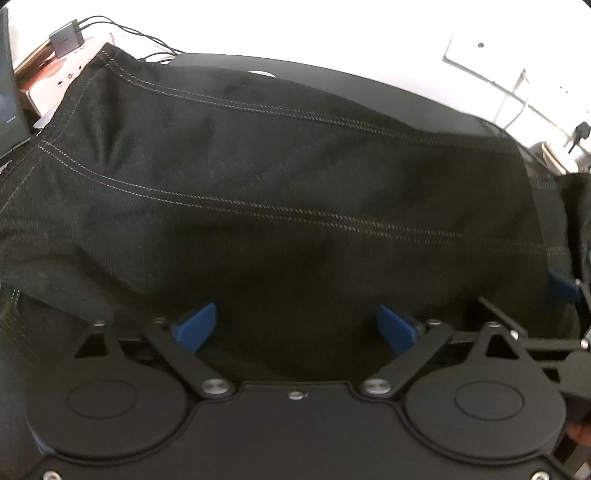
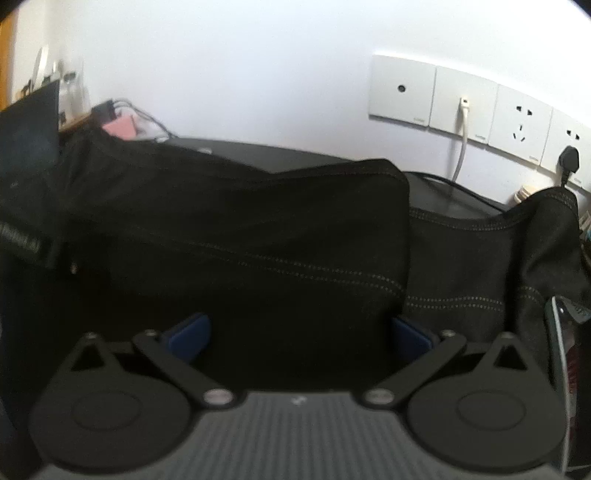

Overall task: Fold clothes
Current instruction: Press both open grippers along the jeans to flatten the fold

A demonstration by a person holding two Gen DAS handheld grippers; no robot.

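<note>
Left claw [image 1: 295,325]: blue pads spread wide, nothing gripped, poised over the cloth. Right claw [image 2: 297,334]: likewise wide apart, empty. Garment [image 1: 277,184]: dark, near-black denim with pale double-stitched seams, folded over itself; upper layer ends in a straight edge, lower layer extending to the right. Spread across a dark table [image 2: 443,192]. Beyond: white wall sockets [image 2: 480,107], cables [image 1: 122,29].

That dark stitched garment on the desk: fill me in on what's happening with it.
A person holding two grippers is folding a black denim garment with tan double stitching on a dark desk by a white wall. One fold already lies over the rest. The left gripper and the right gripper both stand wide open just above the cloth, blue fingers gripping nothing.
</note>
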